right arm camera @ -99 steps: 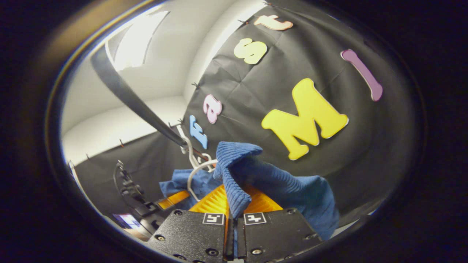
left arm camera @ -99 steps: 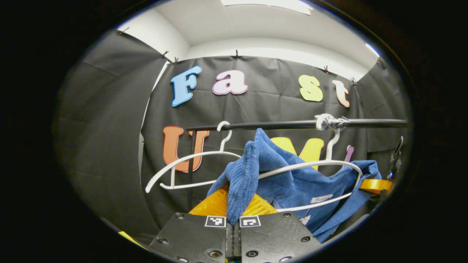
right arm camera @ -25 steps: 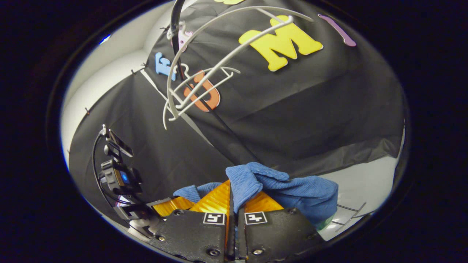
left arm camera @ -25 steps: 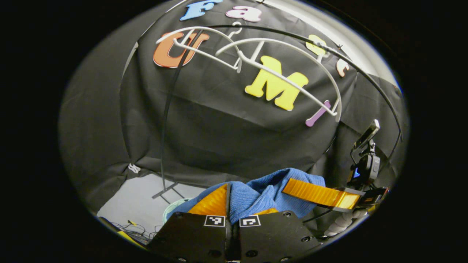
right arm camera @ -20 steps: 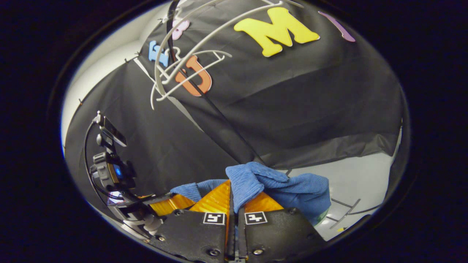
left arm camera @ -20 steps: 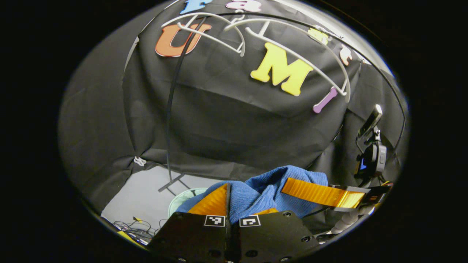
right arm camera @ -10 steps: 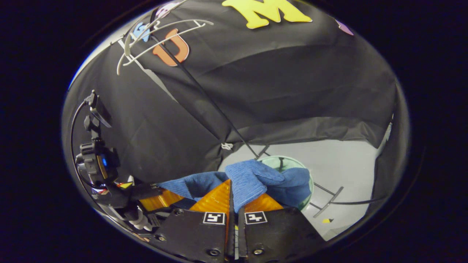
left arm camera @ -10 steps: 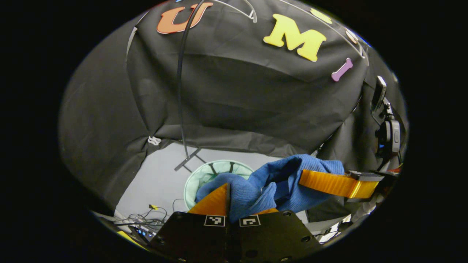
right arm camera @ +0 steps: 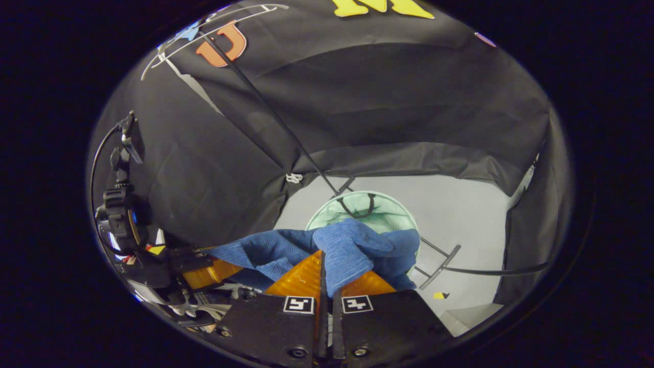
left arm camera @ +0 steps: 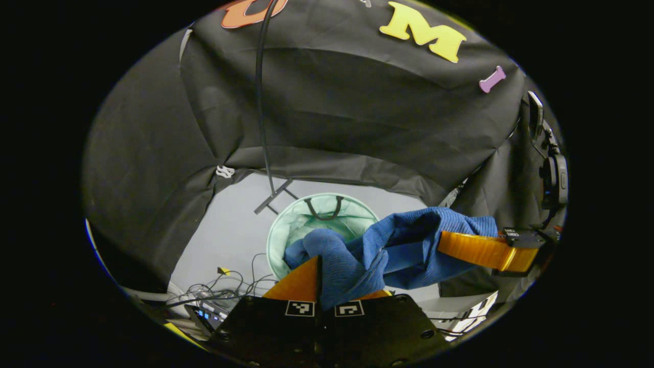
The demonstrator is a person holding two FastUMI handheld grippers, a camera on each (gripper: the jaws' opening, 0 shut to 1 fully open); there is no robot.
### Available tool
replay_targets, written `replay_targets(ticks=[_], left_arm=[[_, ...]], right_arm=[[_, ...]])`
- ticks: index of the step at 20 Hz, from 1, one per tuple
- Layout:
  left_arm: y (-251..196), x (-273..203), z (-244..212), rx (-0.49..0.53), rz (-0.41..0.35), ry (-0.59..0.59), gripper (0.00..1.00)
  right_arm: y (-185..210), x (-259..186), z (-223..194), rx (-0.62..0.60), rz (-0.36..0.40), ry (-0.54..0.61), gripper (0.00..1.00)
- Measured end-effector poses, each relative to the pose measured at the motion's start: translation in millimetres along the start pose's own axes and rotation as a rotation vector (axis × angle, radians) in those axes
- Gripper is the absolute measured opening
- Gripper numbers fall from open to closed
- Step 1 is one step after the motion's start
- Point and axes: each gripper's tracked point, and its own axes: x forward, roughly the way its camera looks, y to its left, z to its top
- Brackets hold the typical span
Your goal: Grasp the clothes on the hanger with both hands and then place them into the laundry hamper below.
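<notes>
A blue knitted garment (left arm camera: 398, 245) hangs stretched between my two grippers, off the hanger. My left gripper (left arm camera: 323, 281) is shut on one bunched end of it. My right gripper (right arm camera: 326, 276) is shut on the other end (right arm camera: 347, 250). In the left gripper view the right gripper (left arm camera: 480, 250) shows at the right, clamped on the cloth. In the right gripper view the left gripper (right arm camera: 204, 273) shows at the lower left. The pale green mesh hamper (left arm camera: 306, 214) stands on the grey floor just beyond and below the garment; its rim (right arm camera: 388, 204) shows behind the cloth.
The black rack's upright pole (left arm camera: 260, 102) comes down to a foot (left arm camera: 273, 197) beside the hamper. White hangers (right arm camera: 204, 30) hang high at the top left. Cables and a small device (left arm camera: 214, 301) lie on the floor at the left. A second rack foot (right arm camera: 439, 266) lies right of the hamper.
Both grippers have come down with the garment, from hanger height to just above the hamper. The hangers have slid up out of the left gripper view, and the hamper has come into sight.
</notes>
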Motion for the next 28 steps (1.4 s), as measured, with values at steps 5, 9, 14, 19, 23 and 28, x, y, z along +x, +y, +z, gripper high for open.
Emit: replay_targets(ticks=[5, 9, 14, 19, 23, 28], left_arm=[[4, 1, 1, 0.016, 0.014, -0.006, 0.09], [2, 4, 5, 0.023, -0.01, -0.037, 0.22], [2, 3, 7, 0.03, -0.01, -0.055, 0.8], [4, -1, 7, 0.025, 0.008, -0.05, 1.0], [7, -4, 2, 0.028, 0.015, -0.05, 0.97], [9, -24, 5, 0.043, 0.024, -0.094, 1.0]], right_arm=[[-4, -4, 3, 0.009, -0.008, -0.005, 0.08], [4, -9, 8, 0.026, 0.02, -0.024, 0.16], [7, -4, 16, 0.02, 0.026, -0.058, 0.5], [1, -7, 14, 0.012, 0.002, -0.053, 0.78], [-1, -11, 13, 0.02, -0.007, -0.057, 0.81], [-5, -23, 9, 0.022, -0.052, -0.097, 0.81]])
